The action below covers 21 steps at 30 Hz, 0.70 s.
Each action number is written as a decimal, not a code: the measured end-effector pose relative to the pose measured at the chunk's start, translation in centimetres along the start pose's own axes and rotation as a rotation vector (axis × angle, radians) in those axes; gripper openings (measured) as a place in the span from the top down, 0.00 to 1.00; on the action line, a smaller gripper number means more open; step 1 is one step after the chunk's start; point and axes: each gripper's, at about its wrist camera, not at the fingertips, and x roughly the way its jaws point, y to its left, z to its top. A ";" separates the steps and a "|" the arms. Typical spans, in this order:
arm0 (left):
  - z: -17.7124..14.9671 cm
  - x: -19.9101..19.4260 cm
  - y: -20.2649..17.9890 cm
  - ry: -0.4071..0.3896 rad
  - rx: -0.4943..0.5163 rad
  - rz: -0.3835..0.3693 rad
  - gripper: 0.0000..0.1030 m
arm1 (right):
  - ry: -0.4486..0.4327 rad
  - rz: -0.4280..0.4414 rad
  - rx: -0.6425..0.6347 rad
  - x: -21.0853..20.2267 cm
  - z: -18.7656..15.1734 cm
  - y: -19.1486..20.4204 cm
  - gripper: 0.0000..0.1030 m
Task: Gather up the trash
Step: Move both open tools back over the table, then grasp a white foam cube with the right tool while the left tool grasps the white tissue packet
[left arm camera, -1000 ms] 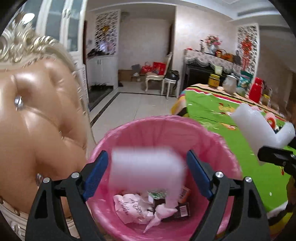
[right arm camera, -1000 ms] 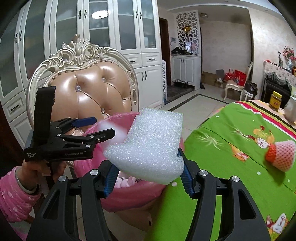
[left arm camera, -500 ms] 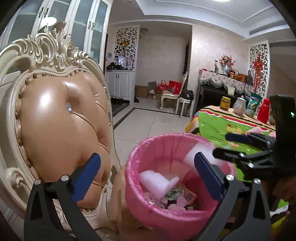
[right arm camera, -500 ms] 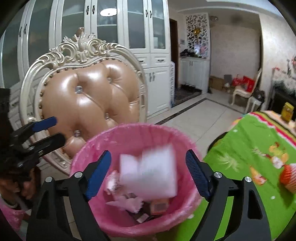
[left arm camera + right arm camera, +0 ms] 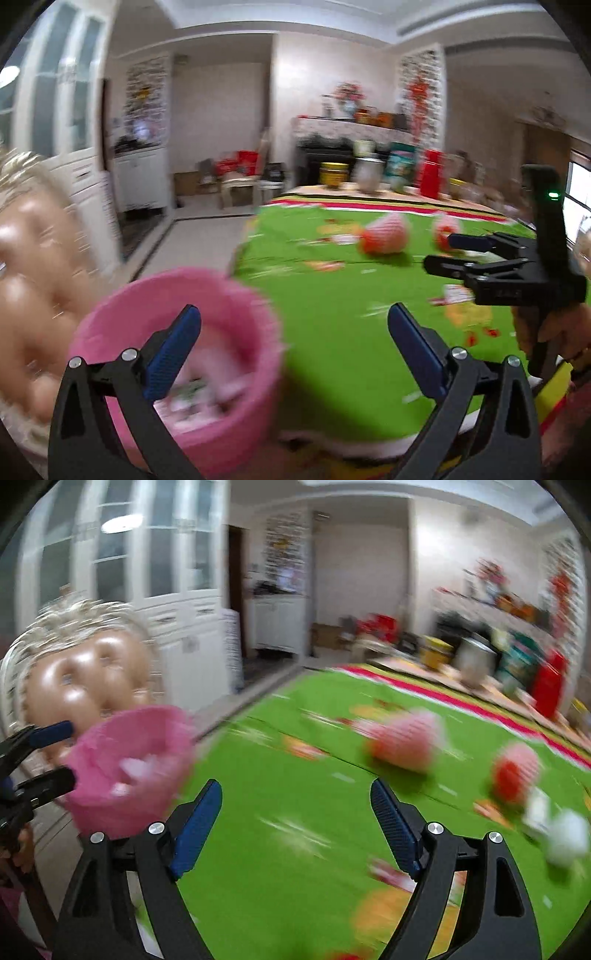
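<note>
Both foam pieces had gone into the bin a moment before: the left gripper had let its block fall first, and the right gripper had dropped its piece about half a second earlier. Now both pairs of jaws stood wide apart with nothing between them, and both views had swung off the bin toward the table, so everything was smeared with motion.

The bin sat low at the near left, just off the table's corner, in front of the chair. Pale scraps showed inside it, too blurred to tell apart. In the left view the right gripper hung out over the green cloth on the right, a hand under it.

That drop seemed to close one round of the job, and more was waiting. Two red-and-pink net wrappers lay further out on the cloth, well apart from either gripper, and a white crumpled scrap with a small packet beside it lay at the right edge in the right view. I judged the hands were heading back for these, the right one likeliest for the white scrap, since it lay nearest that side. Jars and tins at the far end looked like things to leave alone.
</note>
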 end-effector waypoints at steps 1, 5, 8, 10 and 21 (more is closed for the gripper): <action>0.5 1.1 -2.1 0.002 0.029 -0.033 0.05 | 0.012 -0.032 0.027 -0.4 -0.5 -1.9 0.25; 1.2 5.3 -10.0 0.034 0.129 -0.093 0.05 | 0.048 -0.192 0.120 -2.6 -3.0 -10.2 0.23; 1.4 7.1 -14.4 0.045 0.166 -0.163 0.05 | 0.076 -0.299 0.189 -3.6 -4.9 -15.9 0.23; 1.4 8.2 -17.1 0.063 0.205 -0.197 0.05 | 0.088 -0.344 0.227 -4.0 -5.8 -19.0 0.23; 2.3 14.1 -24.1 0.174 0.299 -0.271 0.05 | 0.191 -0.449 0.355 -0.8 -8.2 -30.0 0.23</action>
